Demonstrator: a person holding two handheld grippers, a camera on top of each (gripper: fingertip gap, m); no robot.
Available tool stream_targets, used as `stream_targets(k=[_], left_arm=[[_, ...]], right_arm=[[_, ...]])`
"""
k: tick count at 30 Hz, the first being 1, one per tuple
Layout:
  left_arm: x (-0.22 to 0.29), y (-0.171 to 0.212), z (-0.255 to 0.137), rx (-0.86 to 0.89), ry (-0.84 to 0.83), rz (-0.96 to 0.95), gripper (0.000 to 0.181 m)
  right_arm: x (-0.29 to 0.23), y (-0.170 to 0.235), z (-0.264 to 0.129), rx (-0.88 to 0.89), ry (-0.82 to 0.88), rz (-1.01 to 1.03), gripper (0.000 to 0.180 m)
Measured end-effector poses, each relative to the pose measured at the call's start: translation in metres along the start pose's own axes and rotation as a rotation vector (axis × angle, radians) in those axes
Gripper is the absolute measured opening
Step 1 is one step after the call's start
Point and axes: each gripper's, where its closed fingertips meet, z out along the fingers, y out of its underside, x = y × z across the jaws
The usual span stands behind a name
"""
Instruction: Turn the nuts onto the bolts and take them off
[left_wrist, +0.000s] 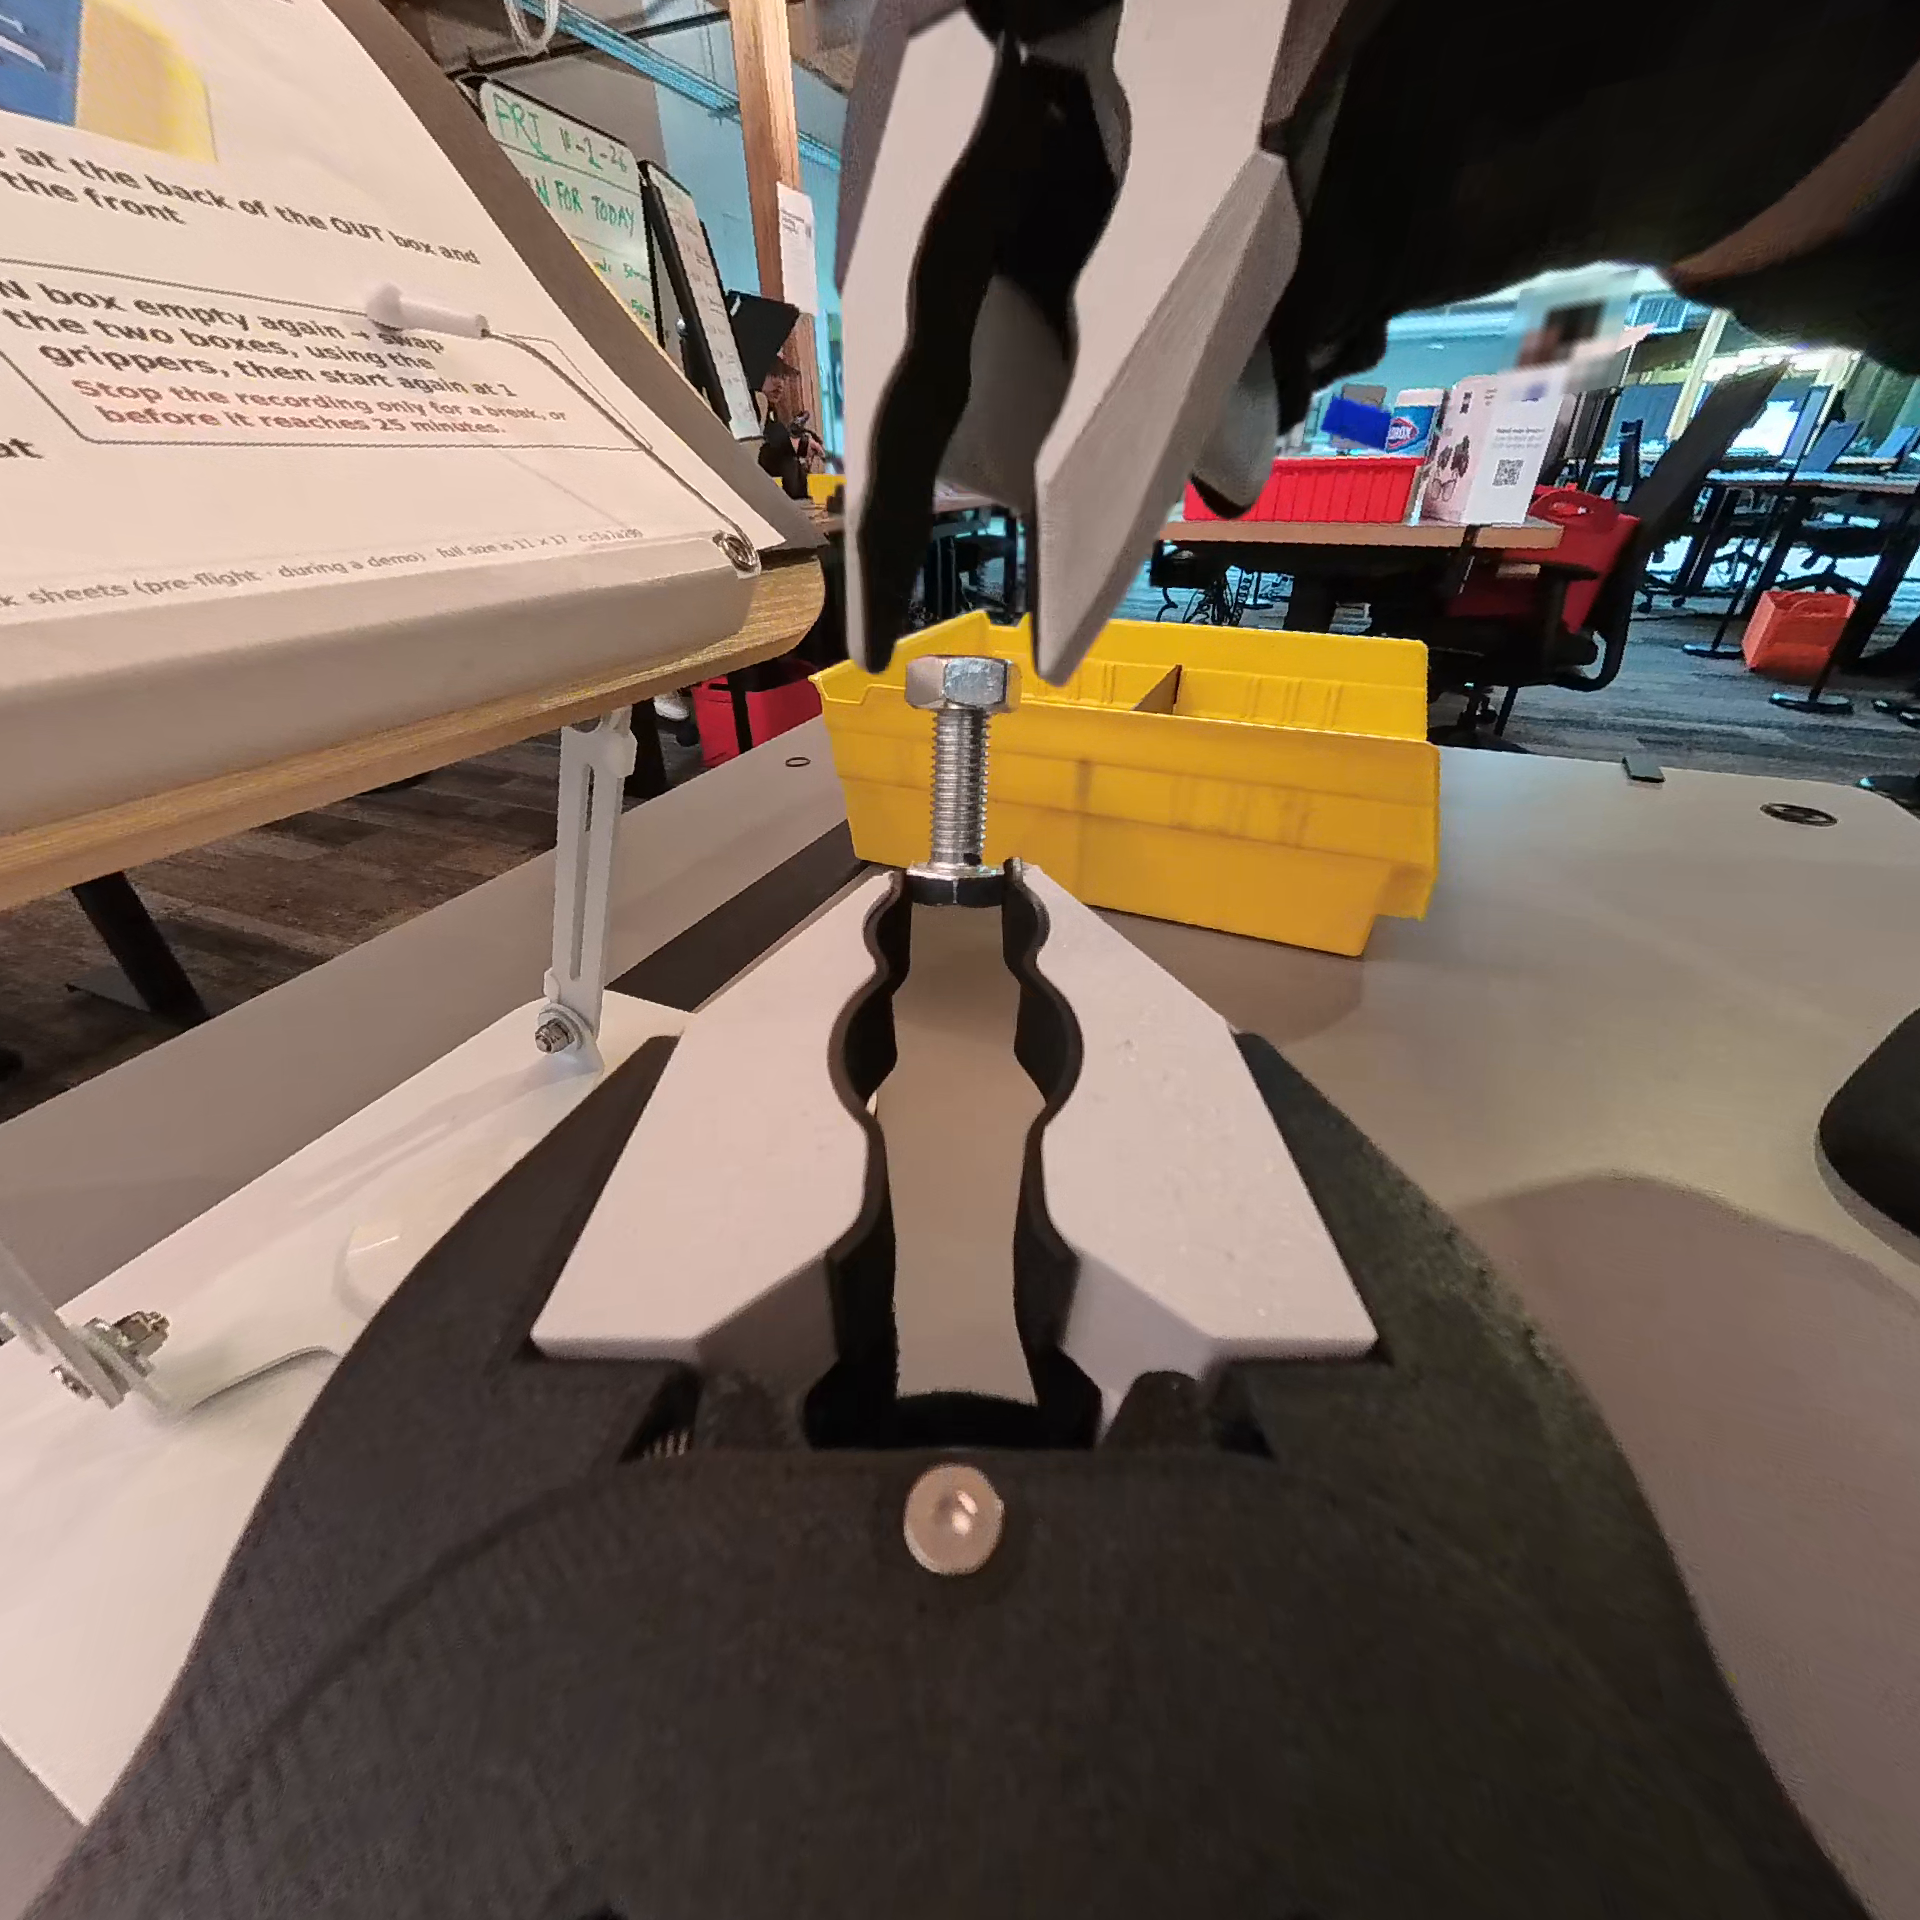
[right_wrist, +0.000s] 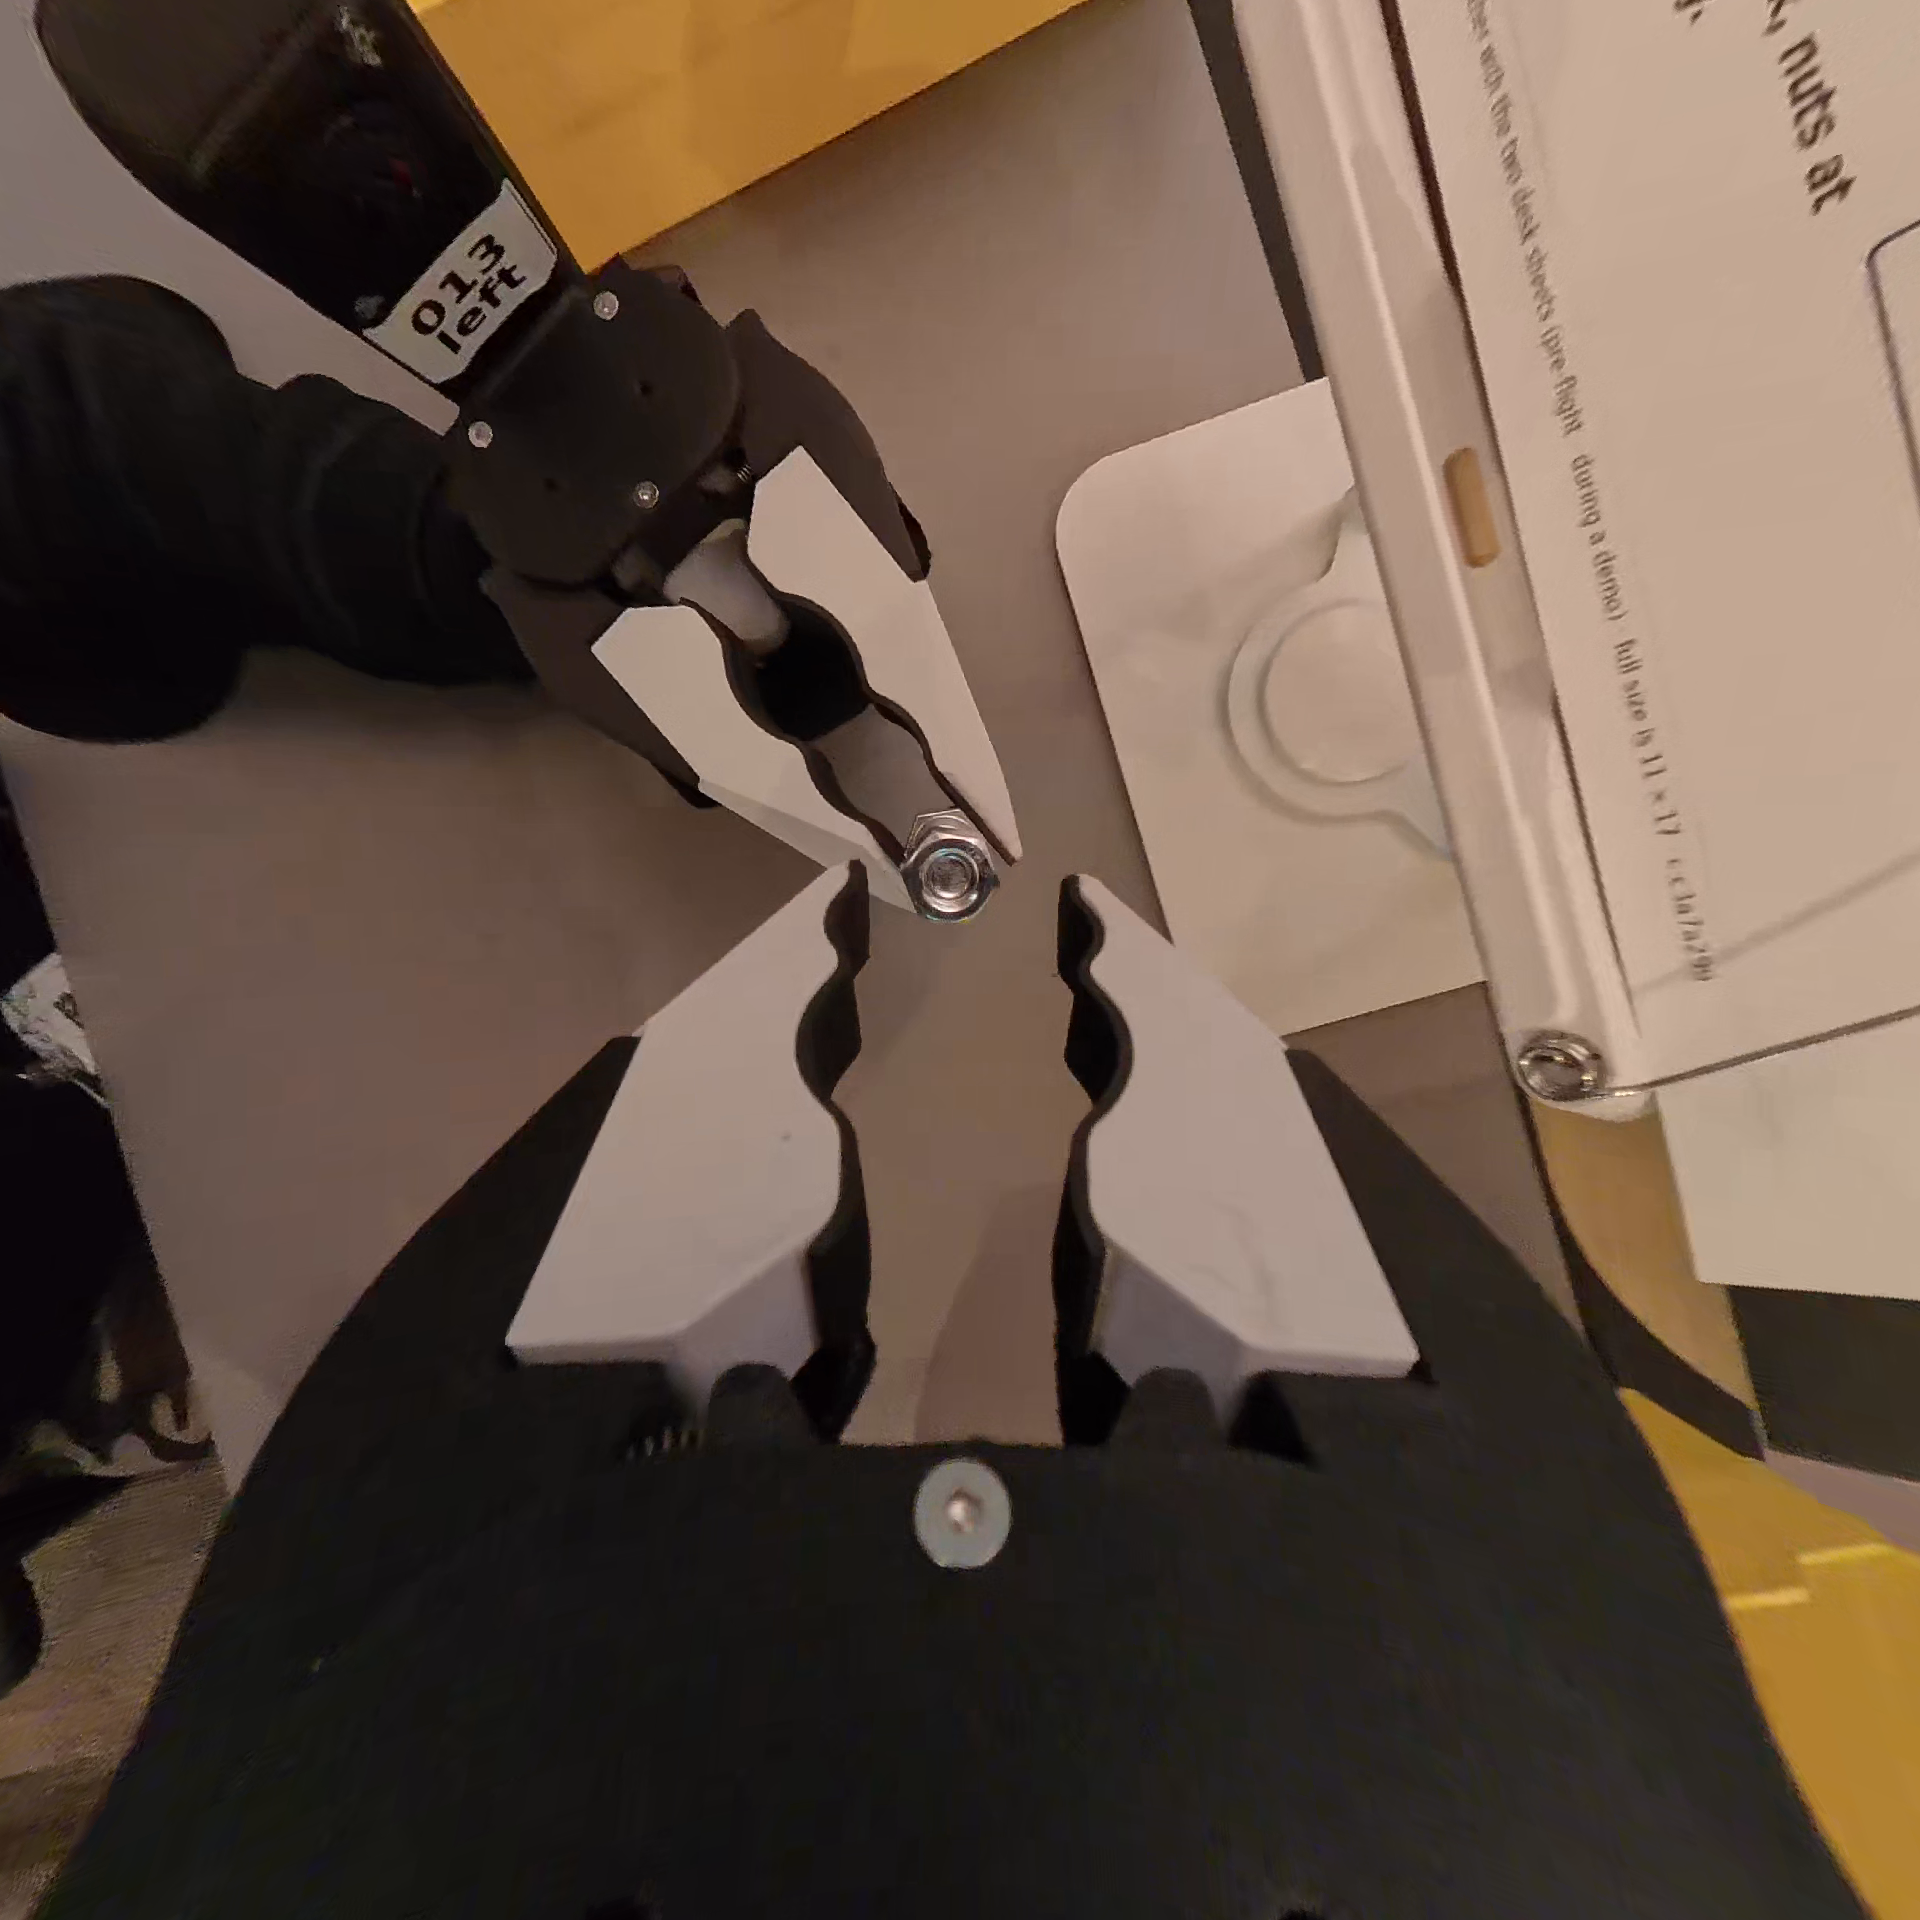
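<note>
- Left gripper (left_wrist: 956, 878): jaws narrow, tips clamped on a nut (left_wrist: 951, 886) at the lower end of a bolt (left_wrist: 958, 774), at frame centre in the left wrist view.
- The bolt stands upright, threaded shank bare, hex head (left_wrist: 961, 686) at the top.
- Right gripper (right_wrist: 961, 894): jaws spread wide and holding nothing. In the left wrist view it descends from the upper centre, its tips (left_wrist: 956, 665) flanking the bolt head, one on each side; contact cannot be confirmed.
- In the right wrist view the bolt head (right_wrist: 951, 878) lies just beyond the open tips, seen end-on, with the left gripper (right_wrist: 935, 842) entering from the upper left, held by a black-gloved hand (right_wrist: 208, 499).
- Behind the bolt, at centre right of the left wrist view: a yellow bin (left_wrist: 1143, 790) on the grey table (left_wrist: 1610, 987).
- At upper left: a tilted instruction board (left_wrist: 312, 416) on a white bracket (left_wrist: 582, 883), near the left gripper.
- The white base plate (right_wrist: 1174, 748) of the board stand lies just right of the bolt in the right wrist view.
- Bare table surface lies at lower left of the bolt in that view.
- The nut is largely covered by the jaw tips; the bin's contents are not visible.
</note>
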Motion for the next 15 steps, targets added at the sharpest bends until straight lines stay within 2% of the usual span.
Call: stream_targets(k=[7,11,15], left_arm=[[0.0013,0.0013,0.0009,-0.006,0.002,0.006,0.016],[0.0013,0.0013,0.0008,-0.006,0.005,0.003,0.016],[0.0026,0.0024,0.0018,-0.011,0.009,0.004,0.016]], right_arm=[[-0.0037,-0.0005,0.0085,0.02,-0.046,0.011,0.017],[-0.0047,-0.0002,0.0085,-0.025,-0.014,-0.118,0.016],[-0.0067,0.0005,0.0093,-0.117,0.037,-0.346,0.016]])
